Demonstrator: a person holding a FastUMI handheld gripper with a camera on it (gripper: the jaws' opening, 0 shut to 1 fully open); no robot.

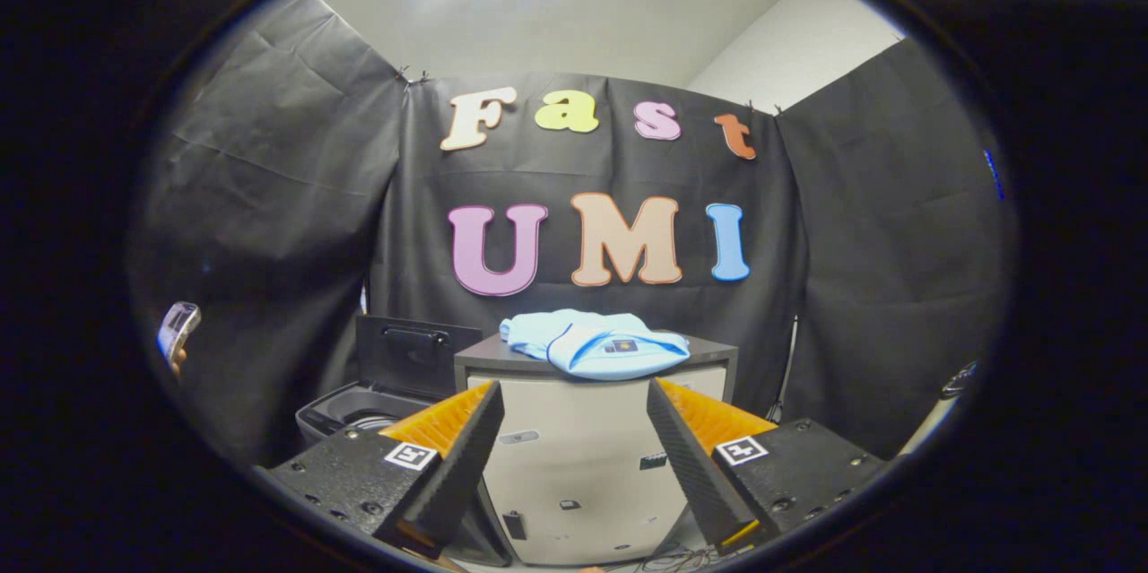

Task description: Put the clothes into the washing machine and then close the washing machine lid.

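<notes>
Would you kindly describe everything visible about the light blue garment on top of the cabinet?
The light blue garment is a soft, fabric-looking piece, loosely folded into a low heap, with a collar-like darker-edged fold and a small dark patch on its front. It lies on the dark top of the pale cabinet, overhanging the front edge slightly. It touches nothing but that top. It sits beyond the gripper, whose jaws stand wide open and well short of it. The washing machine, lid raised, stands beside the cabinet.
</notes>
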